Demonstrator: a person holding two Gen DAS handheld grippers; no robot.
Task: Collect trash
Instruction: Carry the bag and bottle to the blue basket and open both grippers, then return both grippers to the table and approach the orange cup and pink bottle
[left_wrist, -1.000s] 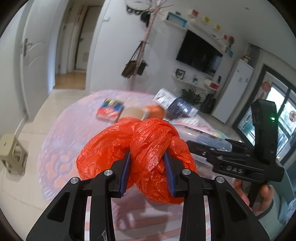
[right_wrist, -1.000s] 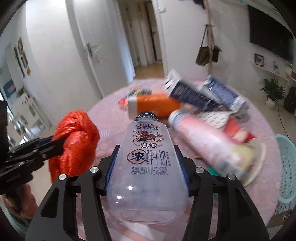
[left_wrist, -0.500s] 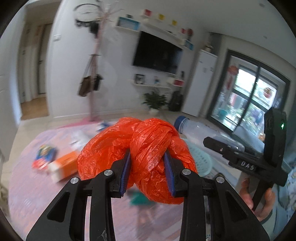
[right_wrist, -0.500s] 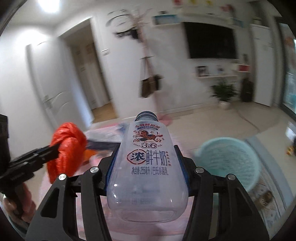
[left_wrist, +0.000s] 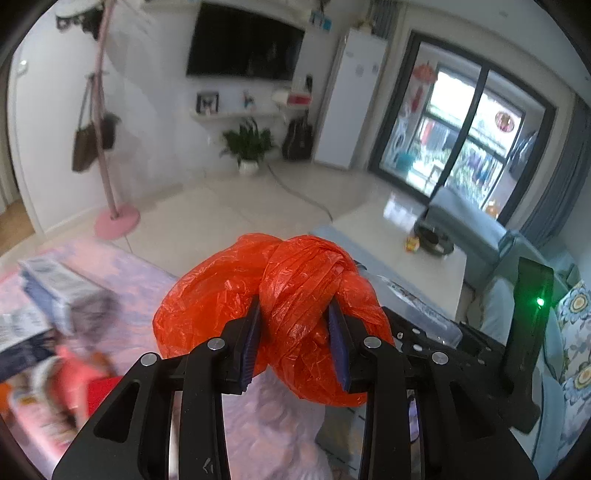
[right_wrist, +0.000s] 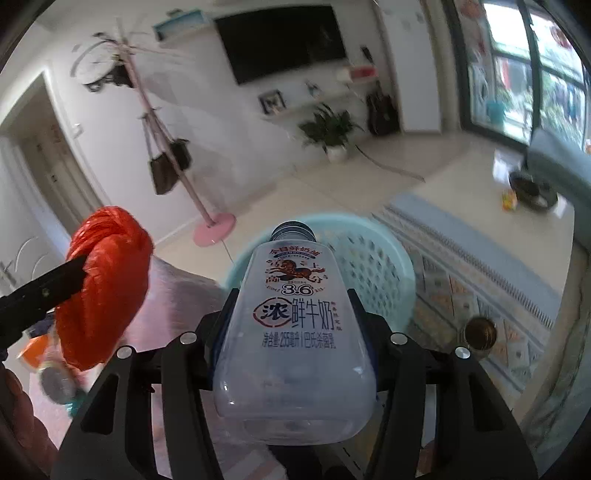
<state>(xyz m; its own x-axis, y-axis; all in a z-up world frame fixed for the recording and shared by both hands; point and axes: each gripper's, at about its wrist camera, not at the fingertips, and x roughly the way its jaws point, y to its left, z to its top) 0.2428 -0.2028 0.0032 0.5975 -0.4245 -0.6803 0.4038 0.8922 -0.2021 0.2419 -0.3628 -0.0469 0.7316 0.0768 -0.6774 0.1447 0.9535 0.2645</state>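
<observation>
Since the earlier frames, both tools have been swung away from the littered counter toward the open room, and a basket has been brought into view.

Left tool (left_wrist: 293, 345): pinched on a knotted orange plastic bag (left_wrist: 273, 314), which is held up in the air between the blue pads (left_wrist: 252, 345). It is seen again at the left of the right wrist view (right_wrist: 44, 295), with the bag (right_wrist: 105, 284) at its tip.

Right tool (right_wrist: 293, 332): pressed against the sides of a clear milk bottle (right_wrist: 295, 339), printed label up, blue cap pointing away. In the left wrist view only the tool's black body (left_wrist: 461, 354) is seen, at the right.

Light blue laundry-style basket (right_wrist: 373, 266): placed on the floor beyond the bottle, its rim partly hidden by the bottle neck.

Counter (left_wrist: 122, 280), pink patterned cover: seen at the near left, carrying blurred packaging, apparently a grey-blue carton (left_wrist: 55, 288) and a red wrapper (left_wrist: 81, 373).

Far room: wall-mounted television (left_wrist: 243, 48), pink coat stand (left_wrist: 107, 147) with hanging bags, potted plant (left_wrist: 249, 146), glass doors (left_wrist: 461, 136).
</observation>
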